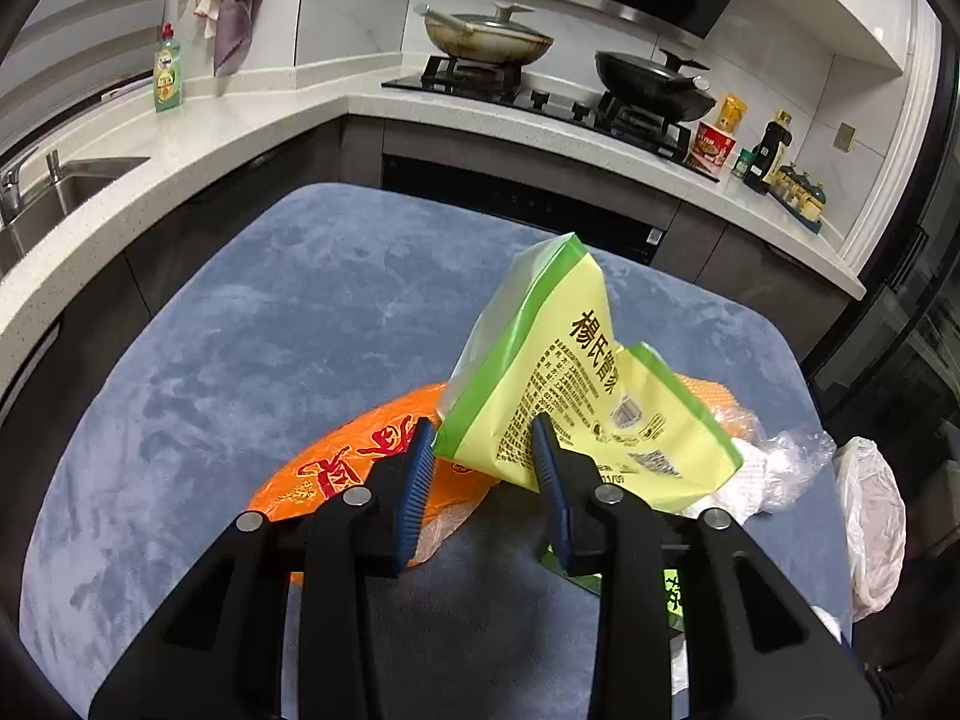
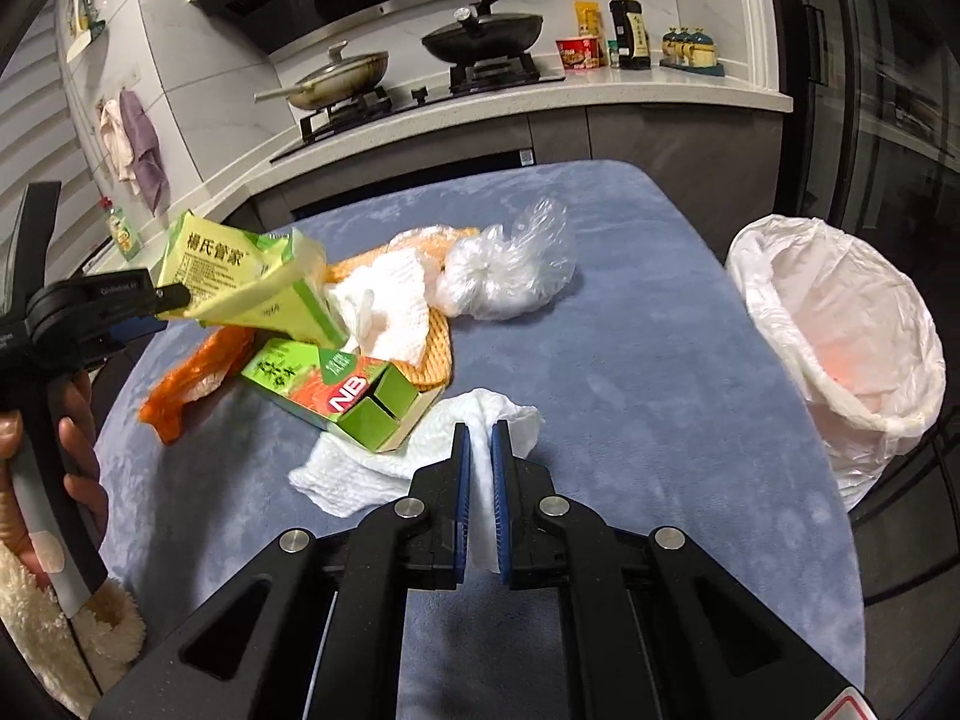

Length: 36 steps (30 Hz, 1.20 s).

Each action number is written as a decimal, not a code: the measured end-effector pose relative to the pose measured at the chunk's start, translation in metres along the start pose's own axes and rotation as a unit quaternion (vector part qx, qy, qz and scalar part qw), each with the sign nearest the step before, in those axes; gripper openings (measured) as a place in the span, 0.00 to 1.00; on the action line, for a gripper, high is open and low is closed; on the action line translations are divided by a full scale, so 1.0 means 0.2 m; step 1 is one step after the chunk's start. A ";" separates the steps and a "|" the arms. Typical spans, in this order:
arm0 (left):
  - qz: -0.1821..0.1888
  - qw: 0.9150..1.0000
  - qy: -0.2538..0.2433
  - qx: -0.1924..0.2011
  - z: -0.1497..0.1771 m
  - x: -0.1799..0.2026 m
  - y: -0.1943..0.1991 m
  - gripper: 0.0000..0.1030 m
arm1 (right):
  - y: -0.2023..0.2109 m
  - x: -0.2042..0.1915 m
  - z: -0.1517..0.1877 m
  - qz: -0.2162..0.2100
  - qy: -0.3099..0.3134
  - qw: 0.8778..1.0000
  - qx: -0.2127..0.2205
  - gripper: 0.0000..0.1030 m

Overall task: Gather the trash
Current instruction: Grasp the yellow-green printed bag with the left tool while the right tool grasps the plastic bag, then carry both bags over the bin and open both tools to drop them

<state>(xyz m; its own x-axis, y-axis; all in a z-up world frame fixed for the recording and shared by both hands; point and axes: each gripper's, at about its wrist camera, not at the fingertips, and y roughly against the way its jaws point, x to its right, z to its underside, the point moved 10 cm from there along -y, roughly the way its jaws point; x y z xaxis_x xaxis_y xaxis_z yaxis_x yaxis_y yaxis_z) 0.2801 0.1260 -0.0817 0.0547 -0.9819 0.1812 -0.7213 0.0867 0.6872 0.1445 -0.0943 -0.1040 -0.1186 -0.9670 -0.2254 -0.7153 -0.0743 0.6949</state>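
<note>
Trash is spread over the blue tabletop, and your risks differ by view.

From the left wrist: your left hand-held gripper has its jaws fairly wide, with the yellow-green pouch standing tilted between them. I cannot tell from here whether either pad actually bears on it (the right wrist view suggests the pouch is lifted off the pile and held by its corner). If the hold is only on a thin edge of slick film, the pouch could slide out or swing as you move, and knock the orange bag lying under it.

From the right wrist: your right hand-held gripper is nearly closed on a fold of the white paper towel, which lies on the tabletop with one edge tucked under the green carton. Lift it sharply and the towel may drag or tip that carton, or tear, leaving a piece behind. The pinch takes only a narrow ridge, so it could also slip free on the way to the lined bin, which stands off the tabletop's right edge. A trailing towel corner might catch the liner's rim and pull it inward. The clear plastic bag and another towel lie farther back, untouched.
</note>
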 end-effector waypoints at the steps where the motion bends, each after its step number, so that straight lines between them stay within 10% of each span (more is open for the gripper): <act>1: 0.002 1.000 -0.001 0.002 0.00 0.00 0.01 0.28 | 0.02 0.01 -0.01 0.000 -0.001 1.000 0.004 0.07; 3: 0.011 1.000 -0.005 0.005 -0.01 0.02 0.06 0.16 | 0.07 0.02 -0.04 0.000 -0.004 1.000 0.016 0.07; 36: 0.137 0.983 -0.111 0.055 0.09 0.61 0.67 0.13 | 0.68 0.20 -0.47 -0.028 -0.039 0.983 0.179 0.07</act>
<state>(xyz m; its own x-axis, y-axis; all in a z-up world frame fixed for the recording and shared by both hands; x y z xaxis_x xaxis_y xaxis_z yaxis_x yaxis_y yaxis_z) 0.1777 0.0149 0.0199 -0.2951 -0.9378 0.1827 -0.7585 0.3462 0.5521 0.1069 -0.1666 0.0449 -0.1157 -0.9410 -0.3181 -0.9165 -0.0223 0.3993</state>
